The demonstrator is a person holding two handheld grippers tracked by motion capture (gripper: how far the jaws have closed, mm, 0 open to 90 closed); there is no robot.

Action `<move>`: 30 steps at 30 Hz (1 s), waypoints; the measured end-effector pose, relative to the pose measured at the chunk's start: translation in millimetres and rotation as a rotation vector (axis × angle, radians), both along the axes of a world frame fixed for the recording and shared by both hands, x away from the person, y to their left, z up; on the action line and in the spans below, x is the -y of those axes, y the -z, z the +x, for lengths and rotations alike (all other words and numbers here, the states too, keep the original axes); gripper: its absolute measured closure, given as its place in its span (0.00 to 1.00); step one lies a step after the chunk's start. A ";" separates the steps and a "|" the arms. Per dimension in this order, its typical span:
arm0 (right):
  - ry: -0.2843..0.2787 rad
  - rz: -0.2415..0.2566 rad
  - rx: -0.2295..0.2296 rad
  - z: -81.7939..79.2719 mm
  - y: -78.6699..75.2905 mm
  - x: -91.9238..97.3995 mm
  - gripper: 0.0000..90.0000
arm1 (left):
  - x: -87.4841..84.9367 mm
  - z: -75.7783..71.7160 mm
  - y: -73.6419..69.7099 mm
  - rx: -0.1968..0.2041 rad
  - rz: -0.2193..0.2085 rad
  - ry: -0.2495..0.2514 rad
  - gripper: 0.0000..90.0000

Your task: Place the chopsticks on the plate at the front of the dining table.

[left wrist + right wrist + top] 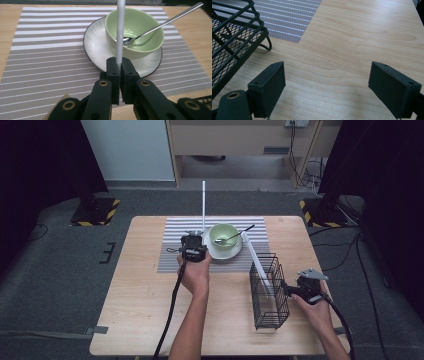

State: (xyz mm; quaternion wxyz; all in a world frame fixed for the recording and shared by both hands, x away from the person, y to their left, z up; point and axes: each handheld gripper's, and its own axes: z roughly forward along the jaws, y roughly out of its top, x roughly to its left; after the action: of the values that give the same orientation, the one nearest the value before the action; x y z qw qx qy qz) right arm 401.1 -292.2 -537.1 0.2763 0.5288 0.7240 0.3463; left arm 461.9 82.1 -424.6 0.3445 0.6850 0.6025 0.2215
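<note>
A: Left hand-held gripper (119,75) first, status?
B: Jaws pinched tight on a white stick (120,30), held upright over the near rim of the white saucer (95,45). In the high view the stick (203,205) rises straight from that gripper (193,245).
A: Around it?
B: Green bowl (136,32) sits on the saucer, metal spoon (160,25) resting in it, handle out over the rim. All on a striped mat (45,50) on the bench (145,285).
A: Right hand-held gripper (327,87)?
B: Jaws spread wide, nothing between them, low over bare wood, just beside a black wire basket (232,40). Second white stick (260,265) leans in that basket (269,292).
</note>
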 end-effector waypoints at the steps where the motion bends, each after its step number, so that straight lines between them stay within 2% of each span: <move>1: -0.001 -0.003 -0.002 0.1 0.4 -0.1 0.16 | 0.3 -0.1 0.4 0.000 0.013 -0.009 0.96; 6: -0.007 -0.010 -0.010 -0.2 2.0 -1.4 0.16 | 3.0 0.9 1.6 -0.002 0.007 -0.028 0.96; 18: -0.016 -0.021 -0.030 -1.6 3.8 -0.4 0.16 | 3.9 11.4 14.5 -0.057 0.015 -0.040 0.96; 23: -0.020 -0.026 -0.037 -1.4 4.2 -0.9 0.16 | 1.1 15.7 23.8 -0.089 0.049 -0.047 0.96; 26: -0.019 -0.024 -0.045 -1.0 4.4 -0.1 0.16 | -3.5 16.4 33.7 -0.112 0.038 -0.063 0.96; 30: -0.018 -0.023 -0.048 -0.8 4.4 0.5 0.16 | -5.6 16.9 42.4 -0.134 0.043 -0.065 0.96</move>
State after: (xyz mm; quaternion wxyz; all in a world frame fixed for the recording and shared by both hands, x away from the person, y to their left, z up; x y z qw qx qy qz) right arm 400.4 -292.7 -541.5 0.2616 0.5274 0.7390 0.3275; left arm 478.8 87.7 -467.0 0.2810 0.6856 0.6413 0.1994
